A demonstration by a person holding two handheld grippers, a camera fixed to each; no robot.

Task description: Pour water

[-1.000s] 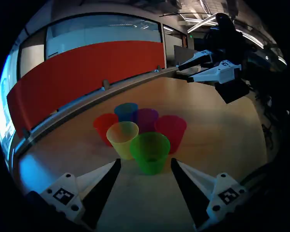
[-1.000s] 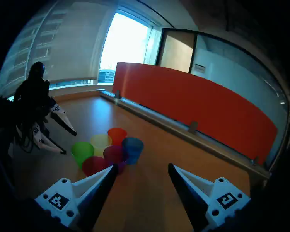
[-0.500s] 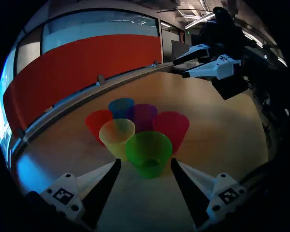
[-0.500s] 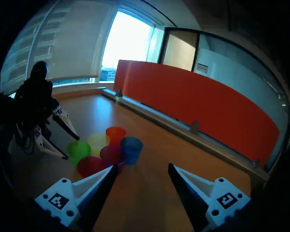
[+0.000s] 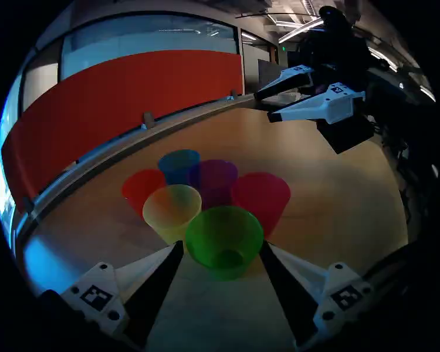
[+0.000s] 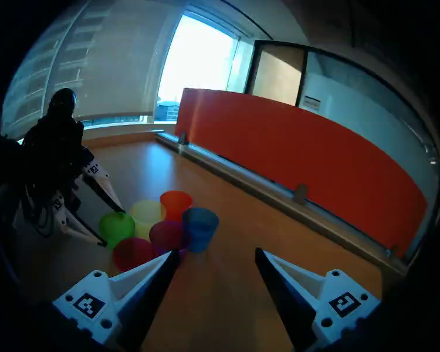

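Observation:
Several coloured plastic cups stand clustered on the wooden table (image 5: 337,193). The green cup (image 5: 224,240) is nearest and sits between the tips of my open left gripper (image 5: 220,247), whose fingers flank it without pressing. Behind it are yellow (image 5: 172,211), orange-red (image 5: 140,186), blue (image 5: 178,165), purple (image 5: 214,179) and crimson (image 5: 261,198) cups. In the right gripper view, my right gripper (image 6: 217,253) is open and holds nothing, with the blue cup (image 6: 200,226) and purple cup (image 6: 167,234) just ahead of it. There the left gripper (image 6: 113,227) straddles the green cup (image 6: 115,218).
An orange partition (image 5: 120,100) with a metal rail (image 5: 161,129) runs along the table's far edge. The right gripper (image 5: 263,107) hovers above the table beyond the cups, held by a dark-clad person (image 5: 343,53). Bare wood (image 6: 232,293) lies in front of the right gripper.
My left gripper has moved forward, so the green cup now sits between its fingertips. The right gripper has shifted only slightly.

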